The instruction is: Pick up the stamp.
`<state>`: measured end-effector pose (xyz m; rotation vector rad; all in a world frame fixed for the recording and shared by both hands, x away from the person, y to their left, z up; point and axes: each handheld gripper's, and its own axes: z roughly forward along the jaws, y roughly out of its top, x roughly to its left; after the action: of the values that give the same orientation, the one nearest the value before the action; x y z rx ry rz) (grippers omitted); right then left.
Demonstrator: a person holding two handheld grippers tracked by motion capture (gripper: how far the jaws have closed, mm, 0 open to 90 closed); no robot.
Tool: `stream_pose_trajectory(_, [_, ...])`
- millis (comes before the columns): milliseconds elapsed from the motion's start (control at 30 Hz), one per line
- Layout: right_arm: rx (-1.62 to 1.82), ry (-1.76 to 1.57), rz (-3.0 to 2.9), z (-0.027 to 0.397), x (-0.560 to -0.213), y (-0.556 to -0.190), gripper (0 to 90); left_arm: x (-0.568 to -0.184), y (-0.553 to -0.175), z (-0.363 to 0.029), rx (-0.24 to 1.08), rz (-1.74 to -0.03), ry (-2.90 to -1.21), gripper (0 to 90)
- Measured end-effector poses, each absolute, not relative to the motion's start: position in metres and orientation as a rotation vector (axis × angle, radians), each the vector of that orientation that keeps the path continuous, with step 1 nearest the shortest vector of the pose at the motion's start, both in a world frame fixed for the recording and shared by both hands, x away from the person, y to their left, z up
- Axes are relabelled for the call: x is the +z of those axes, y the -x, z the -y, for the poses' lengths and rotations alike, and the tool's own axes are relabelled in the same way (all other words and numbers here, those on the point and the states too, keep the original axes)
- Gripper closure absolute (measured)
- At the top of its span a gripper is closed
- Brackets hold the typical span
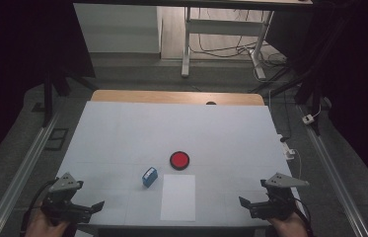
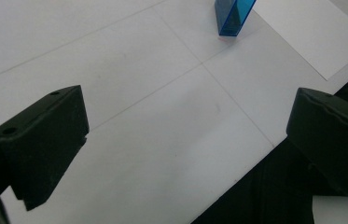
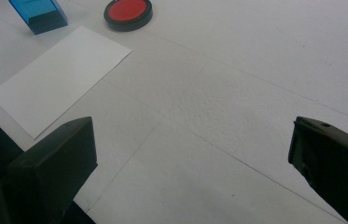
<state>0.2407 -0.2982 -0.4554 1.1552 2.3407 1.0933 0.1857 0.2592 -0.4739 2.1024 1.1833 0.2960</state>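
Note:
A small blue block [image 1: 149,176] stands near the middle of the white table [image 1: 122,133], with a round red pad in a black rim [image 1: 179,160] just behind and right of it. A white sheet of paper [image 1: 178,197] lies in front of the pad. My left gripper [image 1: 90,207] hovers open at the near left corner, nothing between its jaws. My right gripper [image 1: 250,206] is open at the near right corner, also holding nothing. The left gripper view has the blue block [image 2: 233,16] and paper [image 2: 311,32] ahead. The right gripper view has the block [image 3: 38,15], the red pad [image 3: 128,12] and the paper [image 3: 62,77].
The table's near edge [image 2: 255,163] runs just under both grippers. A wooden strip [image 1: 176,97] borders the far edge. Metal rails [image 1: 23,168] run along both sides of the table, and a desk frame [image 1: 221,39] with cables stands behind.

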Motion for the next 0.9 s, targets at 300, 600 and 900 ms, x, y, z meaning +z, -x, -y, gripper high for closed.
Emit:
stream_pose_trajectory(300, [1.094, -1.15, -2.352, 0.298, -0.456, -0.241, 0.9, -0.472, -0.192, -0.252, 0.262, -1.108, -2.099, 0.0])
stream_pose_trajectory(600, [1.093, -1.147, -2.358, 0.297, -0.456, -0.241, 1.0, -0.474, -0.199, -0.245, 0.228, -1.054, -2.106, 0.0])
stream_pose_trajectory(900, [1.094, -1.147, -2.362, 0.298, -0.456, -0.241, 1.0, -0.478, -0.209, -0.236, 0.238, -1.031, -2.104, 0.0])
